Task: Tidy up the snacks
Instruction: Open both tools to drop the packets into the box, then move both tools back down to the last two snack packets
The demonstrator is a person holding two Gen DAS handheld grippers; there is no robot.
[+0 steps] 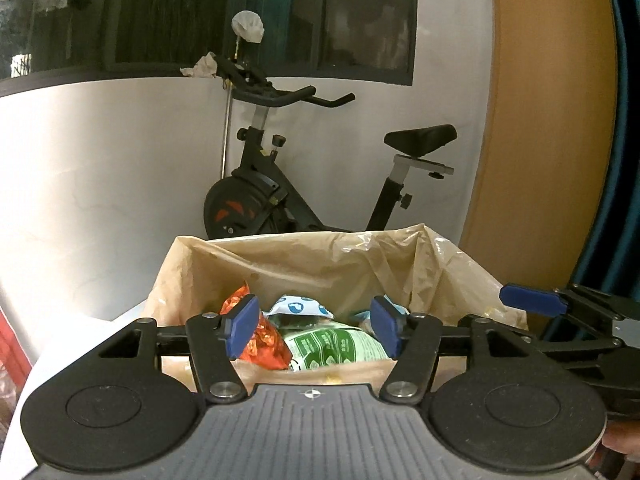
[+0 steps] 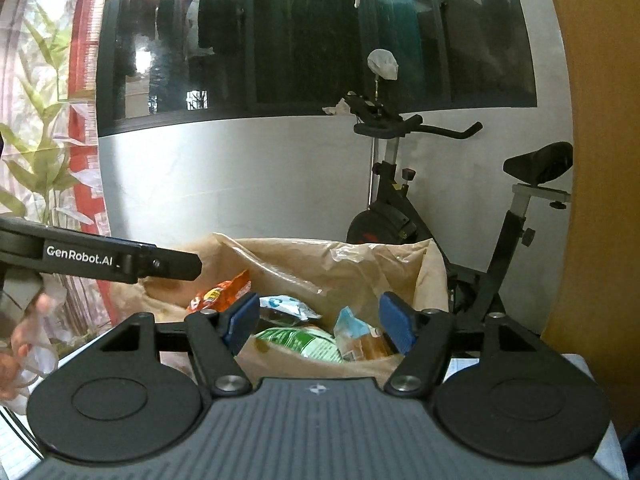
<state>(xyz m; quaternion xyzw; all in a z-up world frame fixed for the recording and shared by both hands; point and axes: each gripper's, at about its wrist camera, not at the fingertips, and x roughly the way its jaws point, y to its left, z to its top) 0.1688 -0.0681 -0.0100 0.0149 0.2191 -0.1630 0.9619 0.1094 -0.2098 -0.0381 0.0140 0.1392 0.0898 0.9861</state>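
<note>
**A:** Where are the snacks?

**B:** All in the bag-lined box (image 1: pixel 320 256) straight ahead of both grippers. From the left wrist view I see an orange packet (image 1: pixel 264 340) on the left, a white-and-blue packet (image 1: pixel 298 307) behind the middle, and a green-and-white packet (image 1: pixel 336 350) at the front. The right wrist view shows the same orange packet (image 2: pixel 218 292), the white-and-blue one (image 2: pixel 286 306), the green one (image 2: pixel 304 342), and one more — a light-blue-and-brown packet (image 2: pixel 358 338) on the right side of the pile.

**A:** And the tongs?

**B:** The left gripper (image 1: pixel 314 330) stands with its blue pads apart, nothing pinched between them; the packets show in the gap but lie lower, inside the box. The right gripper (image 2: pixel 320 322) is the same — jaws parted, no packet touching the pads.

**A:** How do the two sit relative to each other?

**B:** Side by side at the near rim of the box. The right gripper's blue pad pokes in at the right edge of the left view, and the left gripper's black body crosses the left edge of the right view, with a hand (image 2: pixel 24 344) below it.

**A:** Anything behind?

**B:** An exercise bike (image 1: pixel 280 200) against a white wall, under a dark window (image 1: pixel 240 12).
</note>
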